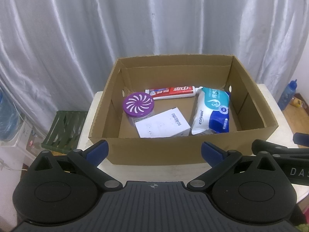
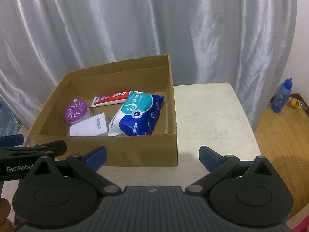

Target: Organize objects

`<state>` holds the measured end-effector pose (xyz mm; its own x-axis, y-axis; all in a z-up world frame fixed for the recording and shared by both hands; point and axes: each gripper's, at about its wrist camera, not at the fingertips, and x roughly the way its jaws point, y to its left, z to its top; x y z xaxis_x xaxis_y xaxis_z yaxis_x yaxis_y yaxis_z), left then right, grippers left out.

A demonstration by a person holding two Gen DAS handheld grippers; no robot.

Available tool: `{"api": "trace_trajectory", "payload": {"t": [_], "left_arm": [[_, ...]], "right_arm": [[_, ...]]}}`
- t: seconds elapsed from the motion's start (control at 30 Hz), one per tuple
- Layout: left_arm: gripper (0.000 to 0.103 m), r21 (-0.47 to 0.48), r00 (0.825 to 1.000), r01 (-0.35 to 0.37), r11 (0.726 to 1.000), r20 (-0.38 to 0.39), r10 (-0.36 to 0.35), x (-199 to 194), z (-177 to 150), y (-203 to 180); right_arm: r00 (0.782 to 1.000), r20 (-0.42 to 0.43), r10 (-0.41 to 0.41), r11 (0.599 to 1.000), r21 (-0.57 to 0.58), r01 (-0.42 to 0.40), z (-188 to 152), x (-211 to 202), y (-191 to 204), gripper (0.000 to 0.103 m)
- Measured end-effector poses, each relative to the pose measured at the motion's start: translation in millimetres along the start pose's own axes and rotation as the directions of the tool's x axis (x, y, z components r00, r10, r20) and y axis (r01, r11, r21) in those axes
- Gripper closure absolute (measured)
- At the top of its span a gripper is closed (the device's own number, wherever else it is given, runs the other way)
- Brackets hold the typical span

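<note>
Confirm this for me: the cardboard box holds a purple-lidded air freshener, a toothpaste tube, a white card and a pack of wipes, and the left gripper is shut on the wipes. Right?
Not quite. The left gripper is open and holds nothing, short of the cardboard box, as the left wrist view shows. The air freshener, toothpaste tube, white card and wipes all lie in the box.

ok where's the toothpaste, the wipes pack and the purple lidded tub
toothpaste [image 1: 171, 92], left wrist view, on the red middle of the tube
wipes pack [image 2: 135, 114], right wrist view, on its printed front face
purple lidded tub [image 1: 138, 102], left wrist view, on the lid's centre
</note>
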<state>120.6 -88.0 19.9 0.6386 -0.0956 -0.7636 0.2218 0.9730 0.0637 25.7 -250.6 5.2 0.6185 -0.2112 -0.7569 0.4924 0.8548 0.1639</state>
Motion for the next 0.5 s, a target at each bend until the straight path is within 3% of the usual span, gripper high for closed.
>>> {"api": "trace_trajectory", "payload": {"t": [0.5], "left_arm": [[0.000, 0.001, 1.000, -0.002, 1.000, 0.004, 0.002, -1.9, -0.3, -0.5]], "right_arm": [[1.000, 0.004, 0.000, 1.000, 0.004, 0.000, 0.1, -2.6, 0.3, 0.000]]}}
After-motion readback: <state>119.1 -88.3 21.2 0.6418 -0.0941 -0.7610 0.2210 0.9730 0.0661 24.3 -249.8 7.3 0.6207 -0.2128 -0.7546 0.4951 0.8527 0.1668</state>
